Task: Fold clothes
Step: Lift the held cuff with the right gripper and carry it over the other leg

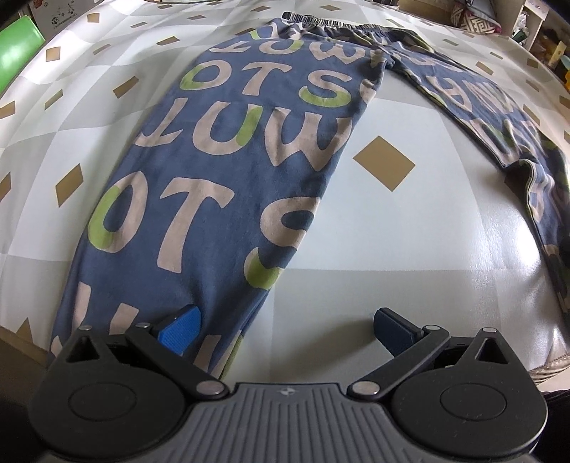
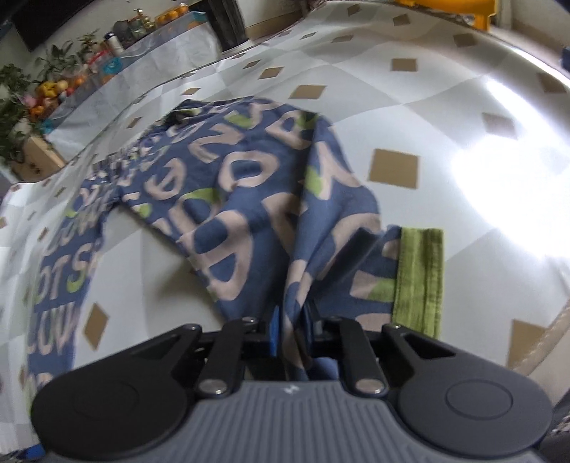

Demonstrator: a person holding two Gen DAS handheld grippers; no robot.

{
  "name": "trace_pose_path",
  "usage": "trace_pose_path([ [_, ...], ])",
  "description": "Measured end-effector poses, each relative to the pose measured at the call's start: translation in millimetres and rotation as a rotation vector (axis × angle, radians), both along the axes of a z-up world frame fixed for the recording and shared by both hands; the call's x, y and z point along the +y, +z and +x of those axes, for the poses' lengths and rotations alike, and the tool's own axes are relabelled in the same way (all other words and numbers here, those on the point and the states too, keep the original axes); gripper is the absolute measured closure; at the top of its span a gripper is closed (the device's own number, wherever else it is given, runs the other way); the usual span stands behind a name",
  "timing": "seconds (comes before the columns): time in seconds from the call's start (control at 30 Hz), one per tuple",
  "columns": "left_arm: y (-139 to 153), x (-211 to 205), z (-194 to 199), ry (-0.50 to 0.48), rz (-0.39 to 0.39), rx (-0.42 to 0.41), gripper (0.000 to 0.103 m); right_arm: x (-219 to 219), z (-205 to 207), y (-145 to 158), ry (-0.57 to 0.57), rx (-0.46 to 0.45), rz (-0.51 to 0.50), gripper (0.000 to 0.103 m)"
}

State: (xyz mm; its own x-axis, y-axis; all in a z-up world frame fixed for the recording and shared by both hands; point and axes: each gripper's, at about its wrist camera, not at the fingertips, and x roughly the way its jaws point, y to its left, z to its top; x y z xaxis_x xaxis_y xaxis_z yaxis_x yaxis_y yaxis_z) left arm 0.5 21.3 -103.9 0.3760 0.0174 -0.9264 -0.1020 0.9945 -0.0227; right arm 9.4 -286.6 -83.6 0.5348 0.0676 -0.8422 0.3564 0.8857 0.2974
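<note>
On the grey-and-white checked mat with tan diamonds (image 1: 409, 228), the blue cotton trousers printed with big beige and green letters (image 1: 221, 171) lie spread out, legs splayed apart, striped elastic waistband (image 1: 342, 21) at the far end.

Left gripper (image 1: 285, 329): tilted steeply down over the near end of one trouser leg. Jaws spread wide. Bright blue pad (image 1: 180, 329) sits over the fabric near that leg's inner edge; dark pad (image 1: 393, 329) is over bare mat beside the leg. Contact with the cloth: cannot tell. Nothing pinched.

Right gripper (image 2: 292, 327): also angled down, at the near end of the other trouser leg (image 2: 249, 199). Jaws pressed nearly together, pinching a bunched ridge of blue fabric that rises from the leg into the gap. Green ribbed cuff (image 2: 420, 277) of that leg lies just beside the gripper, on the side away from the other leg.

Far beyond the waistband in the right wrist view: a shelf with plants and fruit (image 2: 53, 85).
</note>
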Motion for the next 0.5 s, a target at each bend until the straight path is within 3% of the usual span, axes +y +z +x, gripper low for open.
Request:
trace_pose_path([
  [0.1,0,0,0,0.001,0.0,0.001,0.0,6,1,1,0.043,-0.009,0.022,0.089],
  [0.17,0,-1,0,0.002,0.001,0.001,0.0,5,-2,3,0.013,-0.016,0.004,0.085],
  [0.2,0,-1,1,0.004,0.001,0.001,0.0,1,-4,4,-0.023,-0.02,-0.001,0.081],
  [0.23,0,-1,1,0.006,0.002,0.001,0.0,-4,-6,4,-0.062,-0.02,-0.009,0.068],
  [0.33,0,-1,1,0.012,0.004,0.002,0.0,-17,-14,8,-0.167,-0.044,-0.031,0.054],
  [0.5,0,-1,2,0.019,0.003,-0.001,0.0,-30,-15,-2,-0.214,-0.041,0.03,0.044],
])
